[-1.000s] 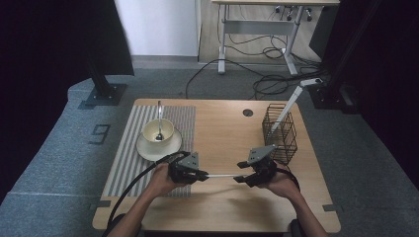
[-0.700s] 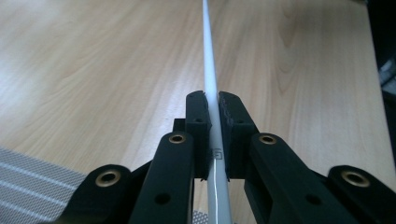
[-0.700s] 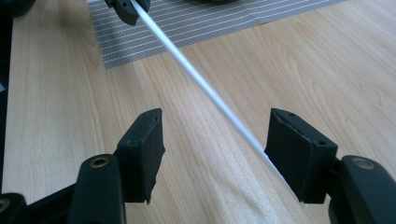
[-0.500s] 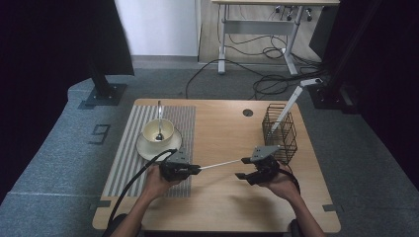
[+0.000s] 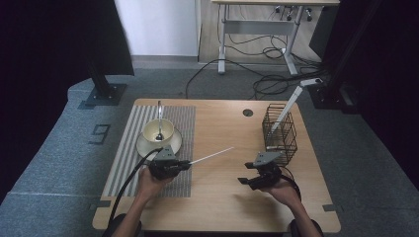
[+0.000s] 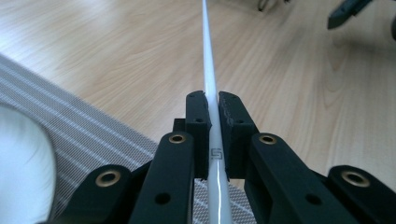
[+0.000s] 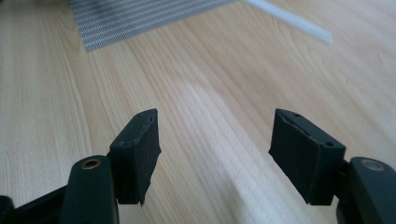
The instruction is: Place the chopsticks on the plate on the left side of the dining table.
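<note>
A thin white stick (image 5: 212, 155) juts rightward over the wooden table from my left gripper (image 5: 186, 163), which is shut on its near end. In the left gripper view the stick (image 6: 208, 56) runs straight out between the pressed pads of my left gripper (image 6: 212, 100). My right gripper (image 5: 244, 180) sits low over the table to the right, apart from the stick's free tip. In the right gripper view my right gripper (image 7: 215, 126) has just been opening, its jaws wide with only bare wood between them. The stick's end (image 7: 289, 18) lies beyond.
A cup (image 5: 159, 131) with a spoon (image 5: 159, 111) stands on a saucer (image 5: 148, 146) on the striped placemat (image 5: 128, 163), just behind my left hand. A black wire basket (image 5: 280, 133) holding another white stick (image 5: 286, 106) stands behind my right gripper. A cable hole (image 5: 248, 112) is at the back.
The stick spanned both grippers a second ago. The left gripper has carried it leftward over the mat's edge, and its far end is now free of the right gripper, whose jaws have parted.
</note>
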{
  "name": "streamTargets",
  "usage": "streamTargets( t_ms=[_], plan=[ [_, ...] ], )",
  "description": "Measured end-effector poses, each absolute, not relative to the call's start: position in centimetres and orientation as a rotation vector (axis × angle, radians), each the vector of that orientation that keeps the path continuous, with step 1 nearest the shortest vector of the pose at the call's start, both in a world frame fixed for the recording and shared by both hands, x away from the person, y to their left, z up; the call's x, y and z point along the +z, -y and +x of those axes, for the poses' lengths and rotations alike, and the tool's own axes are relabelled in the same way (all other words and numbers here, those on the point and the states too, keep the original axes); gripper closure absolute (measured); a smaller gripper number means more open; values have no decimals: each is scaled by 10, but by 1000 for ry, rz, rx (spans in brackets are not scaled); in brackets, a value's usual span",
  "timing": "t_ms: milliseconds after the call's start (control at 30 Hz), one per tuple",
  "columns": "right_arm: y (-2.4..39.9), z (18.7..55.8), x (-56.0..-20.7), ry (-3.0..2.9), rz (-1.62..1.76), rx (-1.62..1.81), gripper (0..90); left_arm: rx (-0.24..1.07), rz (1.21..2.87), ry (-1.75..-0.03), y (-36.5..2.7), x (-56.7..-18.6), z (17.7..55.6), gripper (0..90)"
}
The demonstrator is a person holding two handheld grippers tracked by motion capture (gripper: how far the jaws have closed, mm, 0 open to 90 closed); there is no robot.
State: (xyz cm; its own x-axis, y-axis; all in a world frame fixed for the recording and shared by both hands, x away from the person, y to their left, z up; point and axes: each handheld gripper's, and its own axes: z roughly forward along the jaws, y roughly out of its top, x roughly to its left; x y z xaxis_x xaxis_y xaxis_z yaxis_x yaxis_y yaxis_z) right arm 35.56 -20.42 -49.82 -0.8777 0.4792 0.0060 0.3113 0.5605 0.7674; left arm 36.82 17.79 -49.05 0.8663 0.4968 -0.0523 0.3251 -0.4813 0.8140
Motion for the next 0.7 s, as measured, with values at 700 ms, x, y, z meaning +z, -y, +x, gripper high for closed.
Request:
streamTargets(
  t_ms=[700],
  plan=[
    [234,346,-543,-2511,942,1131,208,331,2027,-793,-220,-499,373,835]
  ],
)
